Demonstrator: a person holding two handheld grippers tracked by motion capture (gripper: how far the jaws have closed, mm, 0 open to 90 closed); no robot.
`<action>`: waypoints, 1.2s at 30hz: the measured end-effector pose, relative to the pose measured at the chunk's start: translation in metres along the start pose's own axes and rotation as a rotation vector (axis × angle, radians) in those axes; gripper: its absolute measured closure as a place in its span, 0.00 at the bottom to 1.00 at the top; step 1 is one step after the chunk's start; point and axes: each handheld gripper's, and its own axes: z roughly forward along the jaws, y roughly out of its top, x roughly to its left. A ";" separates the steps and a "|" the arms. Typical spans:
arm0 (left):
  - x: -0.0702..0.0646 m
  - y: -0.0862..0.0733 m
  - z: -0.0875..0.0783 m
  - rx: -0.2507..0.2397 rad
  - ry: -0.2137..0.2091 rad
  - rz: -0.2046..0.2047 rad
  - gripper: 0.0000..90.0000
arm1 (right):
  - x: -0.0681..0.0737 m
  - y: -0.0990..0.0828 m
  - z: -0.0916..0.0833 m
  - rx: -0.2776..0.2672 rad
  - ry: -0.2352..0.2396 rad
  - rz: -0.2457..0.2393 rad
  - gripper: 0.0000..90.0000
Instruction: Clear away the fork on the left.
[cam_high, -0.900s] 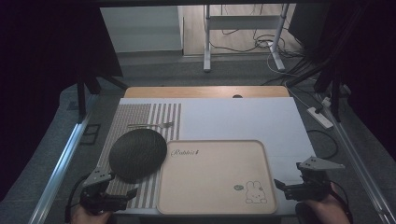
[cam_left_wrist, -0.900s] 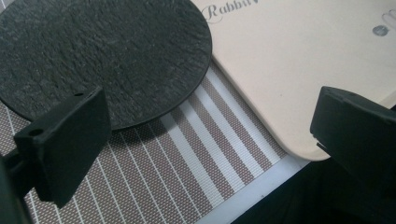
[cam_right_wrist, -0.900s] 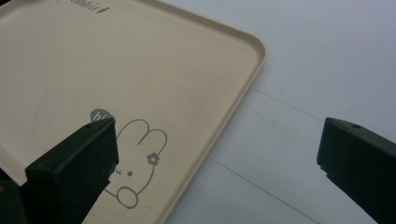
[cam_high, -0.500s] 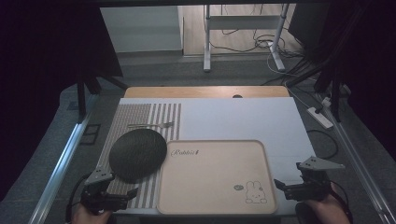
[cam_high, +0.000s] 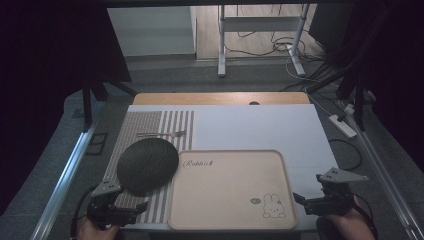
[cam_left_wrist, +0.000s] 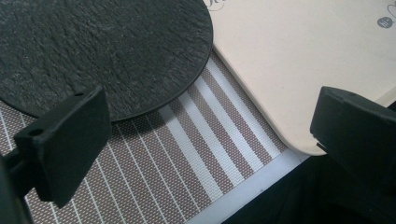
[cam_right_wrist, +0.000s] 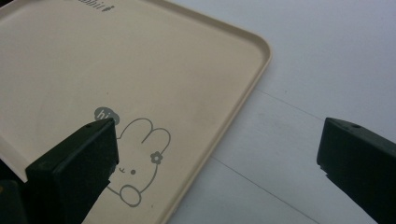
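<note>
Hands at the near edge of the tabletop each hold a black two-jaw gripper. Left gripper (cam_high: 131, 210) lies at the near left corner, over the brown-and-white striped woven placemat (cam_high: 150, 125); in the left gripper view its jaws stand wide apart with nothing between them, one over the placemat just beside the round dark slate plate (cam_left_wrist: 98, 51), the other over the near left corner of the beige rectangular plastic tray (cam_left_wrist: 299, 60). Right gripper (cam_high: 306, 201) lies at the near right, just beside the tray's right rim; in the right gripper view its jaws are likewise spread and empty, one over the grey printed rabbit figure (cam_right_wrist: 140, 158) on the tray floor, the other over the white tabletop (cam_right_wrist: 299, 116).

Tray, high view (cam_high: 227, 187): flat on the tabletop at near centre, bare, with script lettering at its far left corner and the rabbit (cam_high: 273, 206) at its near right corner. Slate plate (cam_high: 147, 165): flat on the placemat, its right edge overlapping the tray's left rim. Farther on the placemat, a small pale fork-like utensil (cam_high: 162, 134) lies crosswise, well apart from the plate. White surface (cam_high: 255, 125): extends to a wooden strip (cam_high: 220, 98) at the far edge. Beyond, on the grey floor: a metal stand (cam_high: 260, 35), loose cables, and a white power strip (cam_high: 342, 126) at right.
</note>
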 end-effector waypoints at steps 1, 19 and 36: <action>0.000 0.000 0.000 -0.001 0.000 0.000 0.00 | 0.000 0.000 0.000 0.003 0.000 -0.002 0.00; 0.002 0.011 0.006 -0.018 0.026 0.024 0.00 | 0.002 0.000 0.001 0.007 0.010 -0.026 0.00; 0.014 0.025 0.023 -0.014 -0.004 0.055 0.00 | 0.004 0.000 0.001 0.013 0.021 -0.049 0.00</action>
